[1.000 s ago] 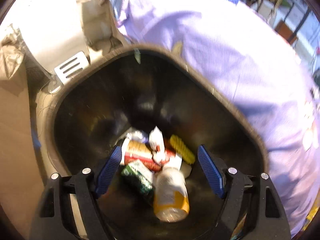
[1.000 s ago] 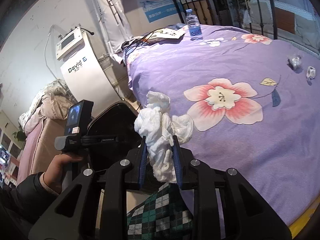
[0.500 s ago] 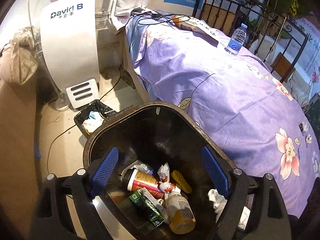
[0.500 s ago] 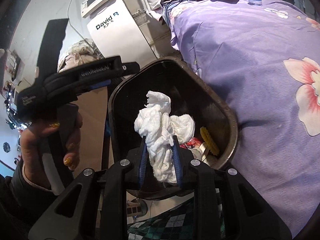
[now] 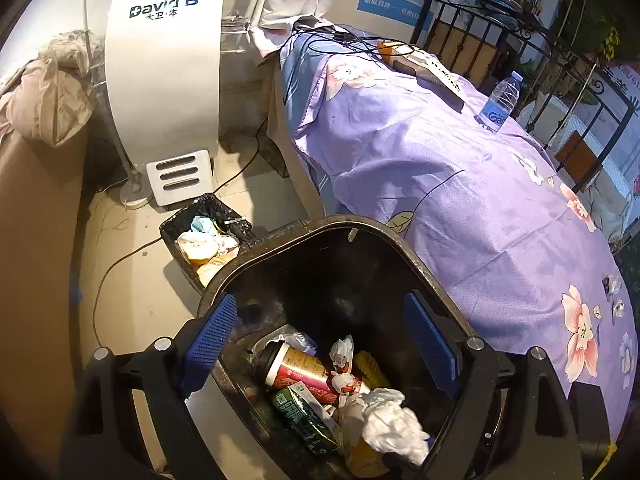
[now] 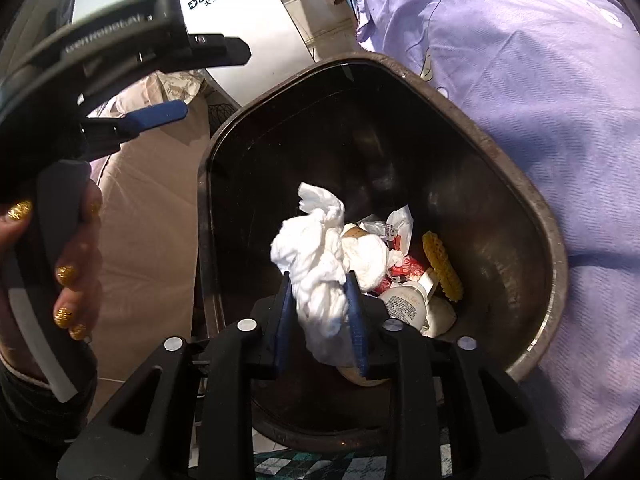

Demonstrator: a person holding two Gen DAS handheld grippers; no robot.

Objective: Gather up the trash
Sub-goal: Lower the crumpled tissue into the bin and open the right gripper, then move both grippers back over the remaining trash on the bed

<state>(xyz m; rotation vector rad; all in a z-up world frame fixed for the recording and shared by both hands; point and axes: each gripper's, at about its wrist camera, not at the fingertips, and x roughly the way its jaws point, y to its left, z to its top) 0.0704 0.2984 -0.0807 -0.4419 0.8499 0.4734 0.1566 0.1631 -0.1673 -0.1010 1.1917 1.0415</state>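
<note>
My right gripper (image 6: 320, 300) is shut on a crumpled white tissue wad (image 6: 316, 264) and holds it inside the mouth of the dark trash bin (image 6: 552, 240). The wad also shows in the left wrist view (image 5: 394, 420), low in the bin (image 5: 304, 228). The bin holds a paper cup (image 5: 292, 366), a green carton (image 5: 304, 414), a yellow ridged piece (image 6: 442, 266) and wrappers. My left gripper (image 5: 320, 338) is open and empty above the bin's near rim; it shows at upper left in the right wrist view (image 6: 156, 114).
A purple flowered bed (image 5: 460, 184) lies right of the bin, with a water bottle (image 5: 500, 102) and small crumpled scraps (image 5: 612, 284) on it. A white "David B" machine (image 5: 160, 80) and a small black bin of rubbish (image 5: 204, 236) stand on the floor behind.
My right gripper has carried the tissue wad from beside the bed down into the bin's mouth. My left gripper has pulled back and up from inside the bin.
</note>
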